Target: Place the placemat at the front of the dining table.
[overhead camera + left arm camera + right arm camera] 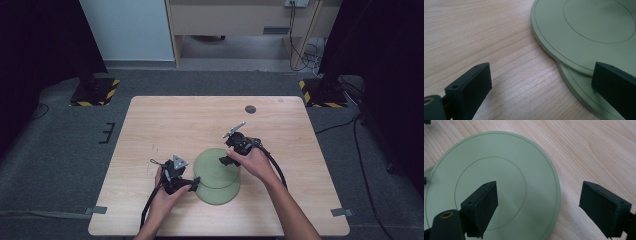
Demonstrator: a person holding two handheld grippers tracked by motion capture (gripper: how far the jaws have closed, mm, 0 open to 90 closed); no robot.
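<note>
Surface (150, 125): a pale wooden top fills the middle of the high view, ringed by grey floor.
Upper plate (216, 166): a flat green disc, centre of the high view, lying offset on another so its lower edge overlaps it.
Lower plate (220, 194): same green, just below centre; a crescent of it shows beneath the upper plate.
Person: both forearms enter from the bottom edge, one hand to each side of the plates.
Left tongs (192, 183): lower centre-left, low at the plates' left rim. In the left gripper view the jaws stand apart, one over bare wood, the other over the stacked rims at right. They probably sit there to steady or take the edge.
Right tongs (226, 160): right of centre, tipped down onto the upper plate's right edge. In the right gripper view the jaws stand wide apart and straddle that rim, clamping nothing. The straddle suggests a pinch on the rim comes next.
Small dark disc (250, 109): upper right of the surface, well apart.
</note>
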